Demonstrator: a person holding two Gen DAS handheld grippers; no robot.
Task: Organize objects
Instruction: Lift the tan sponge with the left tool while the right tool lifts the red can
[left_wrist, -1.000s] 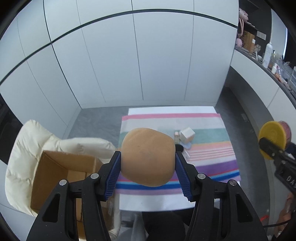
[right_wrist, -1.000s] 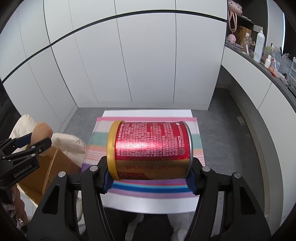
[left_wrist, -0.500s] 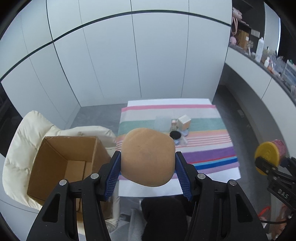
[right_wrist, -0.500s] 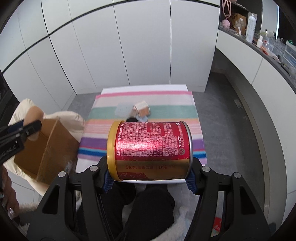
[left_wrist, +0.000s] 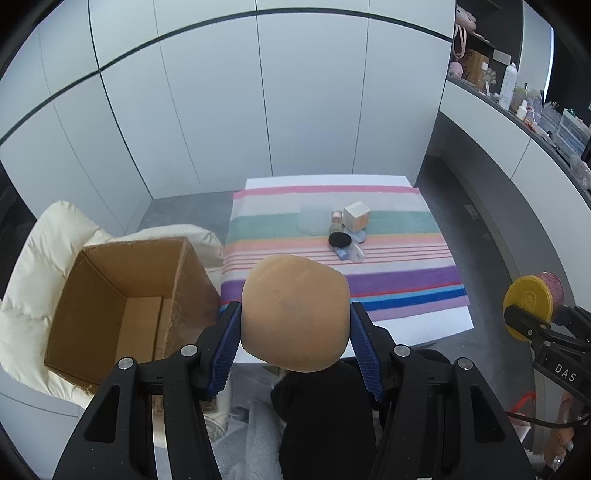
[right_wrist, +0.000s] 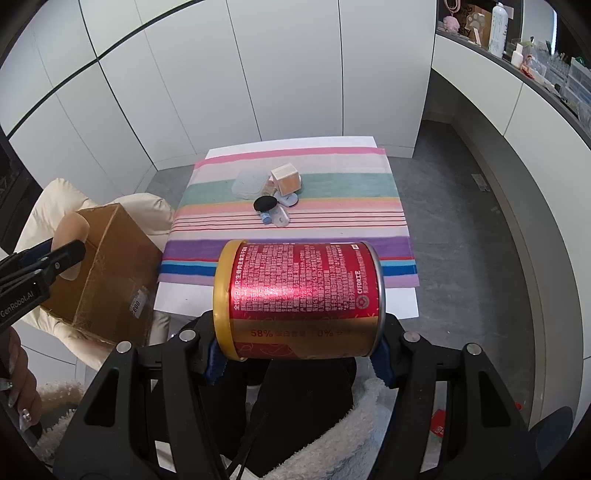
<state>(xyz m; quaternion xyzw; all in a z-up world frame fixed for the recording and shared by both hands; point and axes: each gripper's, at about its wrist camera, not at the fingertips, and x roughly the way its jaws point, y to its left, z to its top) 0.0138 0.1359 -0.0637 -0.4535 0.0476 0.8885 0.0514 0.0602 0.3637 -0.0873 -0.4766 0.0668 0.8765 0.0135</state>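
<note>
**Q.** Which spatial relation is the coming move judged to turn on?

**A.** The open brown cardboard box (left_wrist: 122, 310), set on a cream quilted cushion (left_wrist: 48, 251), is seen at about nine o'clock from the left gripper (left_wrist: 295, 332) and at about ten o'clock from the right gripper (right_wrist: 297, 354). The left hand is therefore taken to be the nearer (the box mouth faces up and toward it).

**Q.** How are the grippers loaded?

**A.** The tan rounded bread-like bun (left_wrist: 295, 314) is clamped between the left blue pads, partly spread. The red-and-gold cylindrical tin with a yellow lid (right_wrist: 299, 299) is pinched end to end in the right gripper, its long axis lying across, nine to three o'clock.

**Q.** What remains on the striped cloth (left_wrist: 402, 284)?

**A.** A small cluster (left_wrist: 347, 232) is left at twelve o'clock, well apart from both grippers.
</note>
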